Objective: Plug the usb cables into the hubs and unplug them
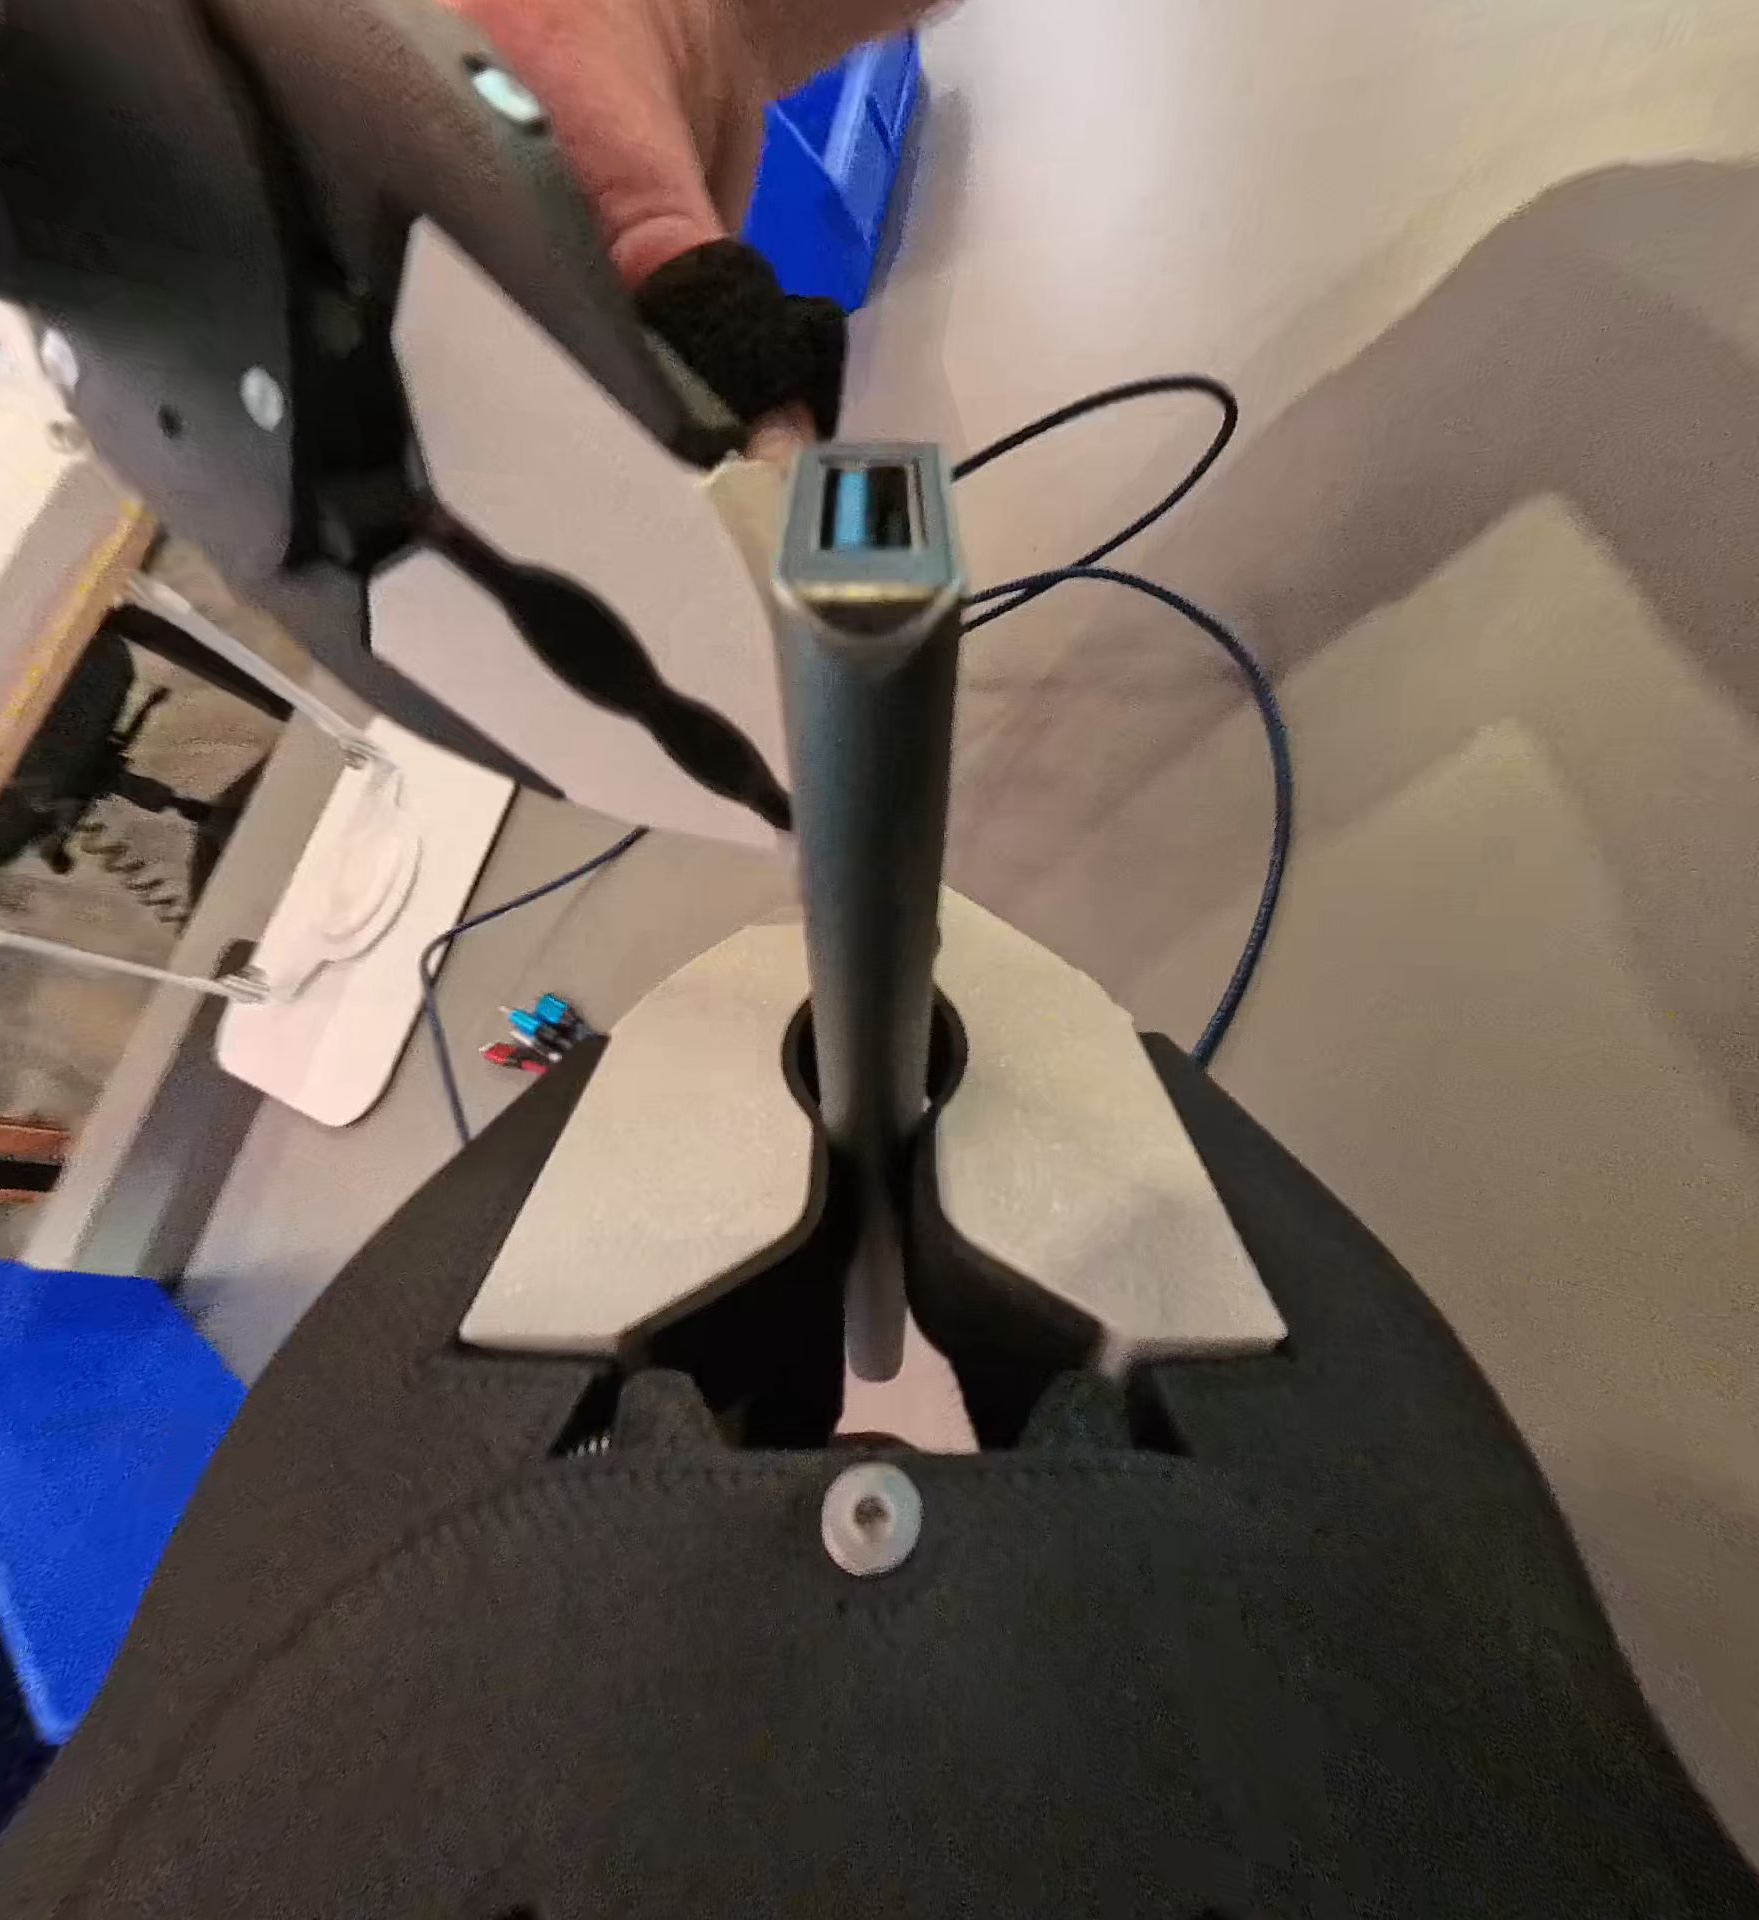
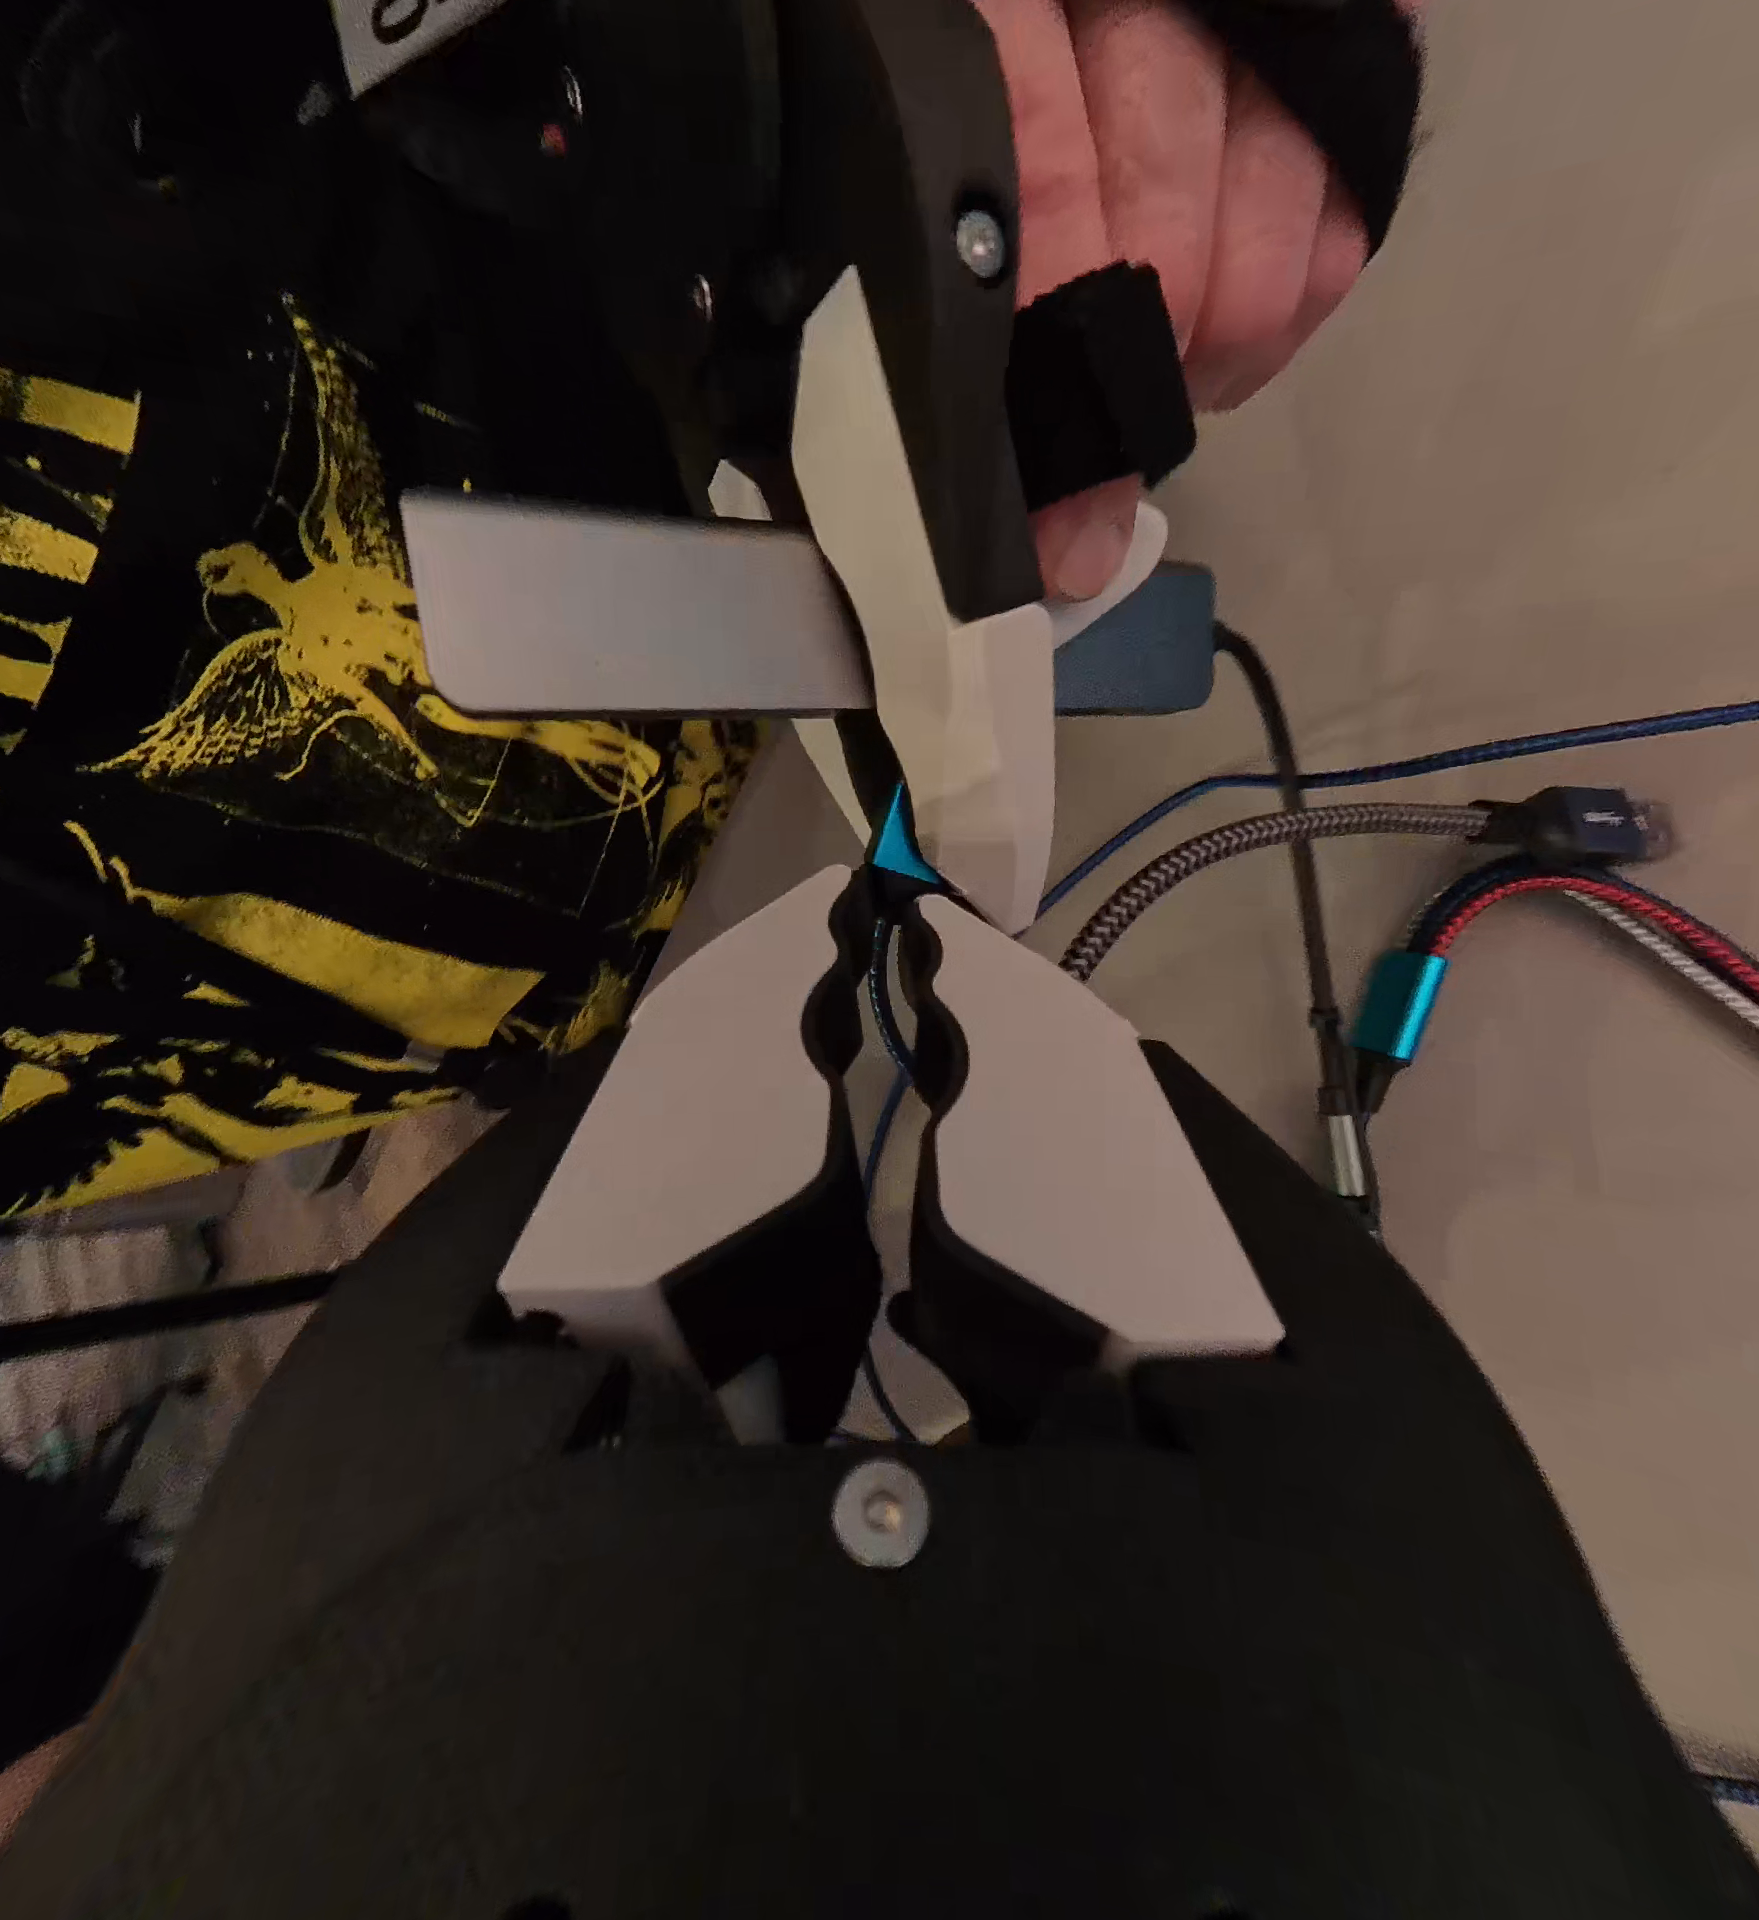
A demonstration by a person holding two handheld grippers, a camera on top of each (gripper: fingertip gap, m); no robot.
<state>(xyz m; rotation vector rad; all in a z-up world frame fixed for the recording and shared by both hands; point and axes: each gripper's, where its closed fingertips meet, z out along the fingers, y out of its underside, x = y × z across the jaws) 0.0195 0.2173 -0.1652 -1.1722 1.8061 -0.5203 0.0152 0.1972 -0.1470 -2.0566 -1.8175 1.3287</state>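
My left gripper (image 1: 875, 966) is shut on a long grey USB hub (image 1: 870, 727) and holds it in the air, a blue port at its far end. In the right wrist view the hub (image 2: 626, 603) lies crosswise between the left gripper's white fingers (image 2: 916, 623). My right gripper (image 2: 880, 883) is shut on a blue braided USB cable (image 2: 890, 997), just behind its teal plug (image 2: 898, 831). The plug points up at the hub's long side. The left finger hides whether it sits in a port. In the left wrist view the right gripper (image 1: 781, 816) touches the hub's left side.
On the beige table lie a grey braided cable (image 2: 1270, 831), a red and blue braided bundle with a teal sleeve (image 2: 1400, 1003) and the hub's black lead (image 2: 1306, 883). Loose plugs (image 1: 537, 1029) lie at the left. Blue bins (image 1: 839, 177) (image 1: 44, 1455) stand at the back and near left. Left and right tips are no more than a few centimetres apart.
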